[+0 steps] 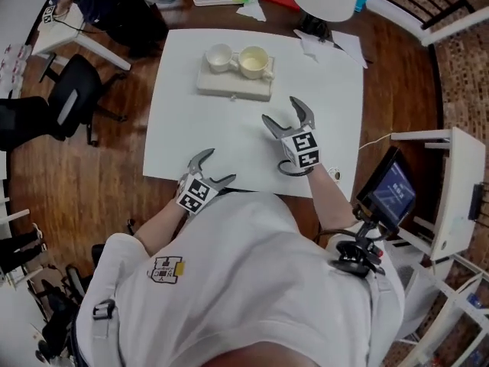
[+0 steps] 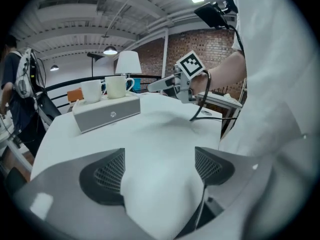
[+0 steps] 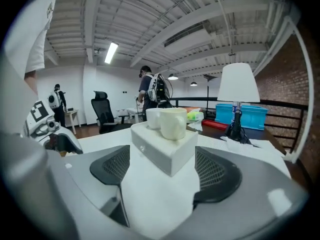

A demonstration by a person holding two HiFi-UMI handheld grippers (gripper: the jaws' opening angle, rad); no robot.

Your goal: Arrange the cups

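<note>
Two cups: white cup and cream cup, upright, close side by side on a pale block, upper centre of the head view, on the white table. Probably glazed ceramic: stiff, light, slick, chippable. Best gripped across the wall at the rim, gently. Right gripper, mid-frame, released and empty; left gripper, lower left, likewise.

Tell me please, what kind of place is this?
Most likely an open-plan office or workshop in a loft-style building. A black office chair stands on a wooden floor, a brick wall rises behind, and the ceiling has bare beams and strip lights.
</note>
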